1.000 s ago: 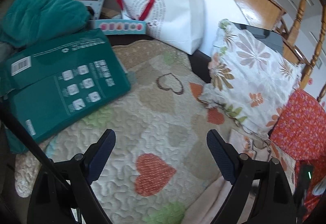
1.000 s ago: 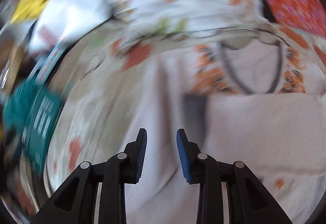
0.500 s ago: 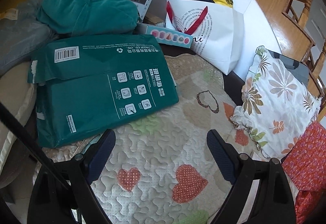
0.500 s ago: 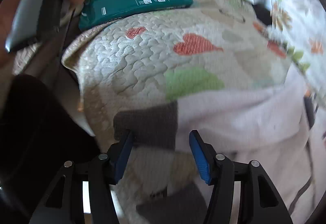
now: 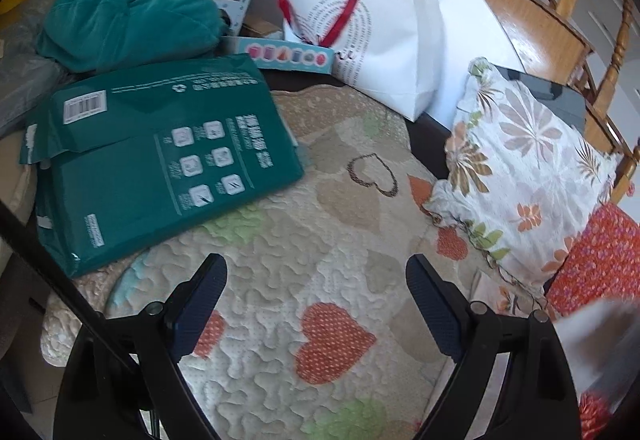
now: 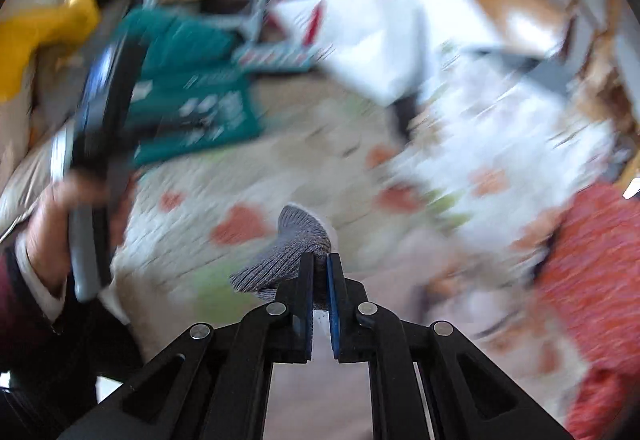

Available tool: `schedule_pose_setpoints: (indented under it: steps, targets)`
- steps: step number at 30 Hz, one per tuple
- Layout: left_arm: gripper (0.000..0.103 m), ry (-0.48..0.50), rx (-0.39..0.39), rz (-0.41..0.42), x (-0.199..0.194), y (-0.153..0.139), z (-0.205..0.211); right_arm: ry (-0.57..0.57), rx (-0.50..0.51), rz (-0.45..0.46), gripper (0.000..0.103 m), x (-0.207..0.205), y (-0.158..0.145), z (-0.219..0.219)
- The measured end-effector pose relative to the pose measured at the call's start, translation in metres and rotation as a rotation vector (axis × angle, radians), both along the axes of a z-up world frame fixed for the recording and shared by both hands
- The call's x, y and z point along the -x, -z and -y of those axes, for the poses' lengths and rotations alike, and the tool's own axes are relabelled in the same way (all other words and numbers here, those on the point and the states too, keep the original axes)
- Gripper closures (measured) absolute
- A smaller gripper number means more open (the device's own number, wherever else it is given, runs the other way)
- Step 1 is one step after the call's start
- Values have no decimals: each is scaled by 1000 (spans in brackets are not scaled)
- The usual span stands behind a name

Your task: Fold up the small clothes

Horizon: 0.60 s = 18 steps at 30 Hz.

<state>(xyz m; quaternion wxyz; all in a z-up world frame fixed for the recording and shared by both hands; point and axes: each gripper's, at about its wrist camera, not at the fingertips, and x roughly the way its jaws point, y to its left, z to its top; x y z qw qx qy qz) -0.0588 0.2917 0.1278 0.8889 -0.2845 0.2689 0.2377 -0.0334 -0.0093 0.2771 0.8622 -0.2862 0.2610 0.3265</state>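
My right gripper (image 6: 319,260) is shut on a small grey knitted garment (image 6: 292,248), which bunches up in front of and left of its tips, held above the heart-patterned quilt (image 6: 224,195). The right wrist view is motion-blurred. My left gripper (image 5: 316,272) is open and empty, hovering over the quilt (image 5: 320,240). A blurred pale piece of cloth (image 5: 596,344) shows at the right edge of the left wrist view. The left gripper and the hand holding it show at the left in the right wrist view (image 6: 96,143).
A green package (image 5: 160,159) lies on the quilt's far left, a teal cushion (image 5: 124,15) behind it. A white paper bag (image 5: 376,47) stands at the back. A floral pillow (image 5: 524,175) and a red patterned cushion (image 5: 600,256) lie on the right.
My right gripper closed on the grey garment and lifted it while swinging up fast. My left gripper shifted slightly over the quilt and stayed open.
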Motion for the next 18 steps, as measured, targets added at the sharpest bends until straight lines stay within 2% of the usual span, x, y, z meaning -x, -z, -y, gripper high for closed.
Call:
schedule_pose_setpoints:
  steps: [3, 6, 8, 10, 14, 16, 18]
  targets:
    - [13, 48, -13, -9, -13, 0, 19, 102, 52, 106, 96, -16, -33, 44]
    - [13, 96, -22, -17, -27, 0, 38, 250, 89, 94, 96, -45, -25, 92]
    - [13, 120, -31, -32, -36, 2, 50, 366, 102, 40, 96, -74, -4, 126]
    - [13, 144, -39, -49, -46, 4, 60, 499, 105, -36, 96, -103, 31, 165]
    - [13, 188, -44, -81, -66, 10, 80, 822, 91, -263, 96, -156, 116, 251]
    - [13, 216, -49, -100, -77, 12, 91, 988, 78, -289, 93, -151, 148, 285]
    - [13, 242, -60, -115, -86, 15, 101, 1031, 10, -301, 93, -145, 154, 301]
